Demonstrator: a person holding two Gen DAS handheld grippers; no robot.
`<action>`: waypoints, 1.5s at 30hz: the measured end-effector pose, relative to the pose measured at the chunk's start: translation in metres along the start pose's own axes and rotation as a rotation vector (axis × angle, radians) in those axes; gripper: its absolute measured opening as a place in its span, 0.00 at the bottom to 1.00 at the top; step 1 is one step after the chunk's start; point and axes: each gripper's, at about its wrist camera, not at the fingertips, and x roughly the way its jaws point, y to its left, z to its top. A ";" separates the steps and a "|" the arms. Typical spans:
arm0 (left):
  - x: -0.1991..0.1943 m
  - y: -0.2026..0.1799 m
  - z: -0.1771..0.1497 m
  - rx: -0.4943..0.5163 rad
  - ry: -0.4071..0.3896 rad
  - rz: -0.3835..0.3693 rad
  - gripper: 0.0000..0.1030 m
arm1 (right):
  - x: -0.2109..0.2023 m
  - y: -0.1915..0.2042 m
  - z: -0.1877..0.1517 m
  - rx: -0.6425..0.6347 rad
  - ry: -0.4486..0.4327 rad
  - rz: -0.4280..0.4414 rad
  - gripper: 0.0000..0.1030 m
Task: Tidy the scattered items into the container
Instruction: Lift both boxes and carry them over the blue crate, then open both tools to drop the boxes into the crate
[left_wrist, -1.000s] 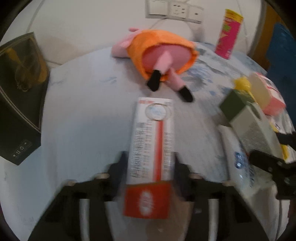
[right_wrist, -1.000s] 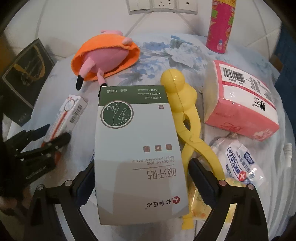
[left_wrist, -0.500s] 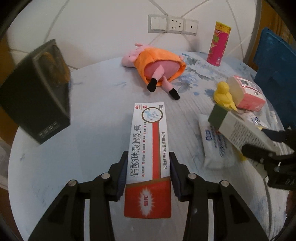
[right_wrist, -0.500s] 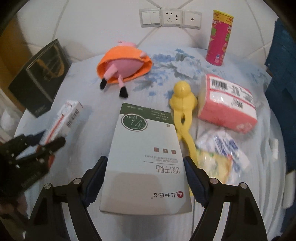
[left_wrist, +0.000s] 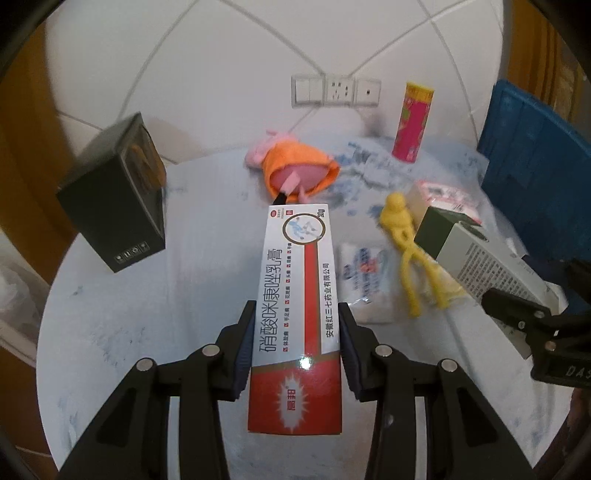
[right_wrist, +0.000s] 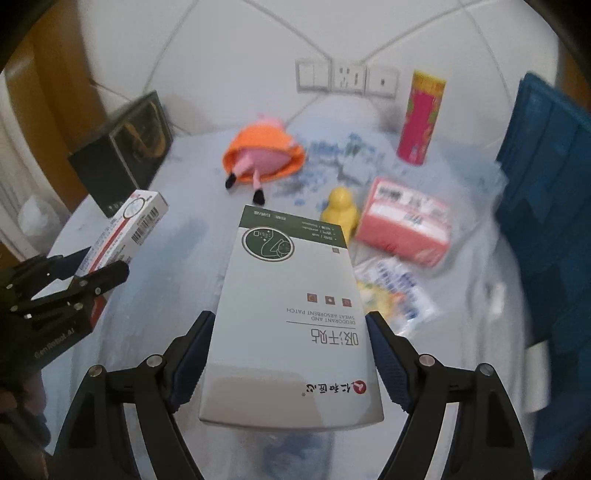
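My left gripper is shut on a long red-and-white ointment box, held above the table; it also shows in the right wrist view. My right gripper is shut on a white-and-green sweat patch box, also lifted; it shows at the right of the left wrist view. A blue crate stands at the right edge, also in the right wrist view.
On the pale round table lie a pink plush in orange, a yellow duck toy, a pink tissue pack, a wipes packet, a red tube can and a black box.
Both grippers have risen and pulled back from the table with their boxes still held. The table items look smaller and farther away.
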 end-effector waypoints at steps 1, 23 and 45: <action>-0.006 -0.004 0.001 -0.006 -0.008 0.001 0.39 | -0.010 -0.005 0.002 -0.009 -0.013 0.002 0.79; -0.154 -0.165 0.057 0.167 -0.264 -0.157 0.39 | -0.252 -0.109 -0.013 0.086 -0.346 -0.213 0.79; -0.170 -0.536 0.143 0.354 -0.332 -0.345 0.39 | -0.372 -0.428 -0.075 0.252 -0.378 -0.415 0.79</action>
